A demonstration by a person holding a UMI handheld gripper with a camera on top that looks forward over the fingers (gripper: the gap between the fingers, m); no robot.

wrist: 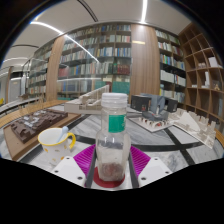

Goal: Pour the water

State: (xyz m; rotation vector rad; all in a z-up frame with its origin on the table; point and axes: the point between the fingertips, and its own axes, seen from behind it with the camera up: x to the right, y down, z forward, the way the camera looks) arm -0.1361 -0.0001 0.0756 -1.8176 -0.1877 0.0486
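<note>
Squarely — gripper (pixel 111 160) clamps one bottle (pixel 113 140)

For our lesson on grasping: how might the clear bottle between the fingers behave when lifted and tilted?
The bottle is tall and narrow, so it probably tips easily. Its smooth clear wall may slip against the fingers. It looks nearly empty, with dark liquid only at the base, so it is likely light.

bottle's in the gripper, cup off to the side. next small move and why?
Probably carry the bottle toward the white cup. The gripper looks shut on the bottle, which stands upright with its cap on, and the cup sits apart from it on the marble table, so tilting now would miss.
</note>
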